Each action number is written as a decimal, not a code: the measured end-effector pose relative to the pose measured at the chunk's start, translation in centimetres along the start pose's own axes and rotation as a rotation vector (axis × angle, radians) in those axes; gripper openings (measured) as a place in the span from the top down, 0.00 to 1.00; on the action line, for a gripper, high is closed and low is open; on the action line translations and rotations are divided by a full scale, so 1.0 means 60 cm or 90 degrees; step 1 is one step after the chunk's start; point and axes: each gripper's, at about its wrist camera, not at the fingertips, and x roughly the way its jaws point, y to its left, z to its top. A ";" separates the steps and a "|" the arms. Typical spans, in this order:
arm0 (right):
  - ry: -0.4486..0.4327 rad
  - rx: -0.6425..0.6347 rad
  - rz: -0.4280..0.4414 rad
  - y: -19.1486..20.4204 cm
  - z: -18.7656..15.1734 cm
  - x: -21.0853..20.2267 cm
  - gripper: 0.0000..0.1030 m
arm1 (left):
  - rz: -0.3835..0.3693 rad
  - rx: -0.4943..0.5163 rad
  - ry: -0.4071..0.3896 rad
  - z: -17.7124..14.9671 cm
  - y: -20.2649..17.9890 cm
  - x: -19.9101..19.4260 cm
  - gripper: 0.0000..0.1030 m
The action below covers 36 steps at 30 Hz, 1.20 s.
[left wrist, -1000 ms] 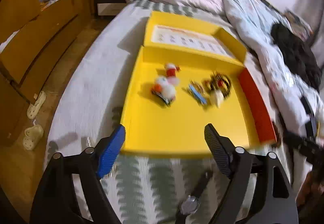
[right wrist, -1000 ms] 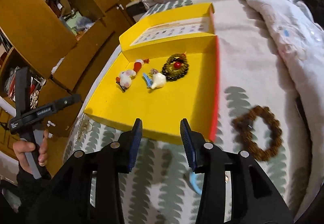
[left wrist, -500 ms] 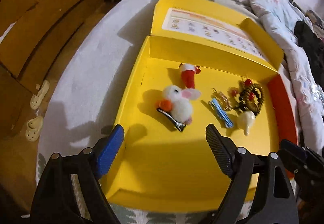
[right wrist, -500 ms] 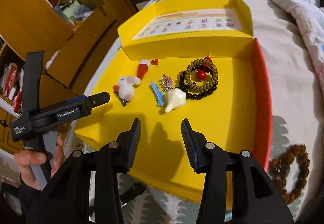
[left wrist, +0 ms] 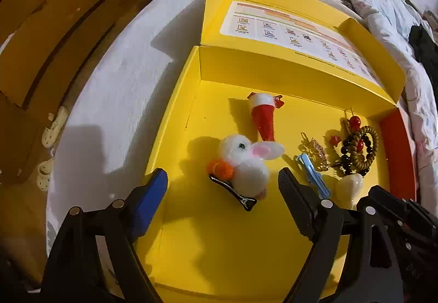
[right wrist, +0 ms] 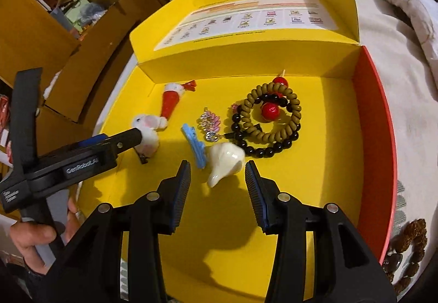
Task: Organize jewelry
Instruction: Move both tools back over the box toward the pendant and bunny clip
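An open yellow box (left wrist: 219,242) (right wrist: 314,166) lies on the bed with jewelry inside. My left gripper (left wrist: 223,182) stands open, its fingers on either side of a white rabbit hair clip (left wrist: 243,163) (right wrist: 147,127), not touching it. Behind the clip lies a red santa-hat clip (left wrist: 264,117) (right wrist: 171,101). My right gripper (right wrist: 217,177) is open just in front of a cream shell-shaped piece (right wrist: 224,160) (left wrist: 349,188). A blue clip (right wrist: 195,145) (left wrist: 313,175), a small gold-pink charm (right wrist: 210,125) and coiled bead bracelets (right wrist: 271,119) (left wrist: 356,149) lie near it.
The box lid (right wrist: 246,21) stands folded back behind the tray; the right wall is red (right wrist: 375,138). A brown bead bracelet (right wrist: 410,242) lies on the bed outside the box at right. Wooden cupboards (left wrist: 41,43) and slippers (left wrist: 53,127) are at left. A hand (right wrist: 32,237) holds the left gripper.
Both grippers have moved forward and down over the box, so the jewelry looks much larger and closer. The rabbit clip now lies between the left fingers, the shell piece just ahead of the right ones.
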 end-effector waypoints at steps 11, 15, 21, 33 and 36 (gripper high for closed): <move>0.011 -0.007 -0.031 -0.002 0.004 0.021 0.56 | 0.020 0.024 0.000 0.002 -0.020 0.008 0.21; 0.011 -0.017 -0.041 0.005 0.004 0.030 0.56 | 0.025 0.030 0.012 0.002 -0.028 0.017 0.21; 0.014 -0.029 -0.058 0.014 0.008 0.044 0.56 | 0.032 0.022 0.027 0.007 -0.029 0.034 0.21; 0.014 -0.035 -0.050 0.017 0.011 0.053 0.56 | 0.018 0.014 0.038 0.010 -0.034 0.047 0.29; 0.014 -0.038 -0.048 0.018 0.009 0.053 0.59 | 0.029 0.021 0.036 0.010 -0.035 0.049 0.42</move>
